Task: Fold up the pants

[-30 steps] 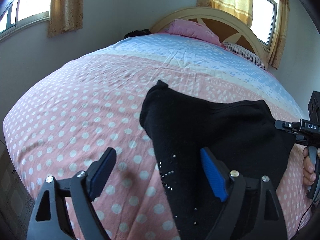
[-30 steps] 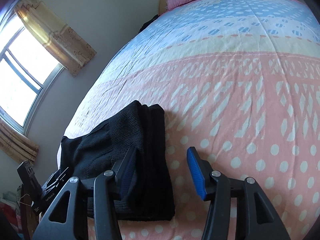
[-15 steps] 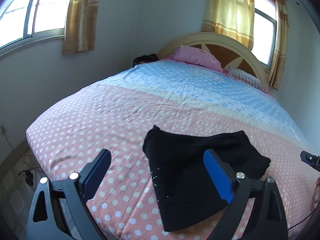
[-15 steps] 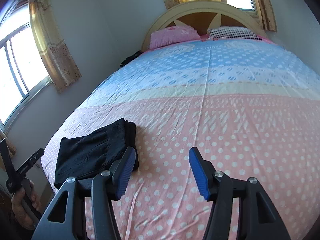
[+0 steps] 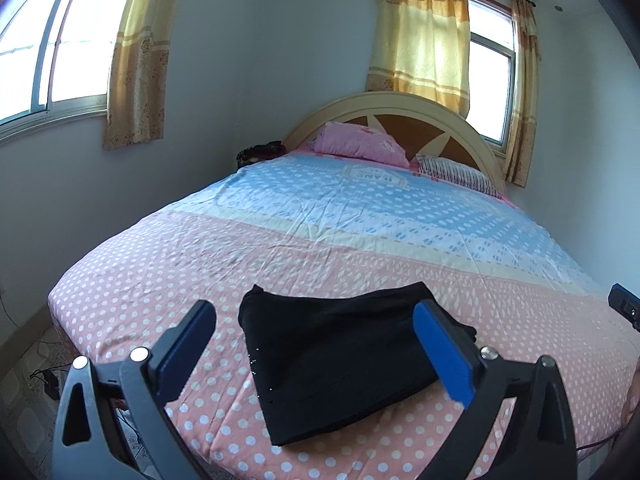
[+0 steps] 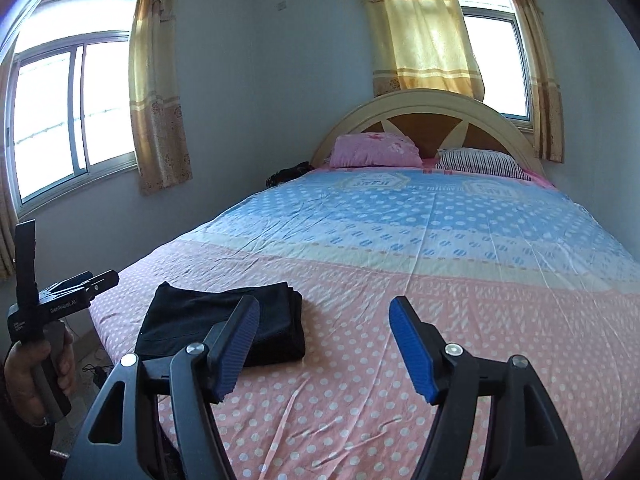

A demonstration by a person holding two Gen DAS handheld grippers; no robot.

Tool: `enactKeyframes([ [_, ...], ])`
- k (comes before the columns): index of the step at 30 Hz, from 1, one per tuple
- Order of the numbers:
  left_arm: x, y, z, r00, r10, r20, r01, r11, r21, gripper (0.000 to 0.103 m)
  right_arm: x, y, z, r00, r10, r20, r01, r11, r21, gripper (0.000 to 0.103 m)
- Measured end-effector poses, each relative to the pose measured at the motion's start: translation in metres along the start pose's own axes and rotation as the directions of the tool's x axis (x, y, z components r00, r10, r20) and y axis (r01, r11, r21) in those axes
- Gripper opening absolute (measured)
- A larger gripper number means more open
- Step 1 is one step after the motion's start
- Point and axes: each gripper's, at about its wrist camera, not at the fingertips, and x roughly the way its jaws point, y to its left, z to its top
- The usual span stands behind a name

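The black pants [image 5: 340, 356] lie folded in a flat stack on the pink dotted end of the bed [image 5: 360, 240], near its foot edge. Left tongs [image 5: 316, 344] and right tongs [image 6: 324, 344] both gape apart above the bed, holding nothing

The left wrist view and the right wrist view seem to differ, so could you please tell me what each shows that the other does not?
Only the left wrist view shows the pale studs along the folded black pants. Only the right wrist view shows the person's left hand holding the left tongs. Both show the pants lying free on the bedspread, the pink pillow, and open tongs.
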Motion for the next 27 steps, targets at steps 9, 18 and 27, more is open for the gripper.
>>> enactKeyframes([
  [9,0.0012,-0.0076,-0.0058,1.0,-0.007,-0.008,0.007,1.0,0.008,0.102,-0.0042,0.001,0.001,1.0,0.0,0.004,0.0,1.0,0.001,0.069],
  [18,-0.0007,-0.0074,-0.0065,1.0,-0.001,0.005,0.0,1.0,0.007,0.102,-0.0055,-0.0014,0.0015,1.0,0.008,0.002,-0.008,1.0,0.019,0.069],
  [27,-0.0033,-0.0092,-0.0063,1.0,0.004,0.013,-0.005,1.0,0.02,0.102,-0.0044,-0.0007,0.0005,1.0,0.011,-0.005,-0.011,1.0,0.021,0.069],
])
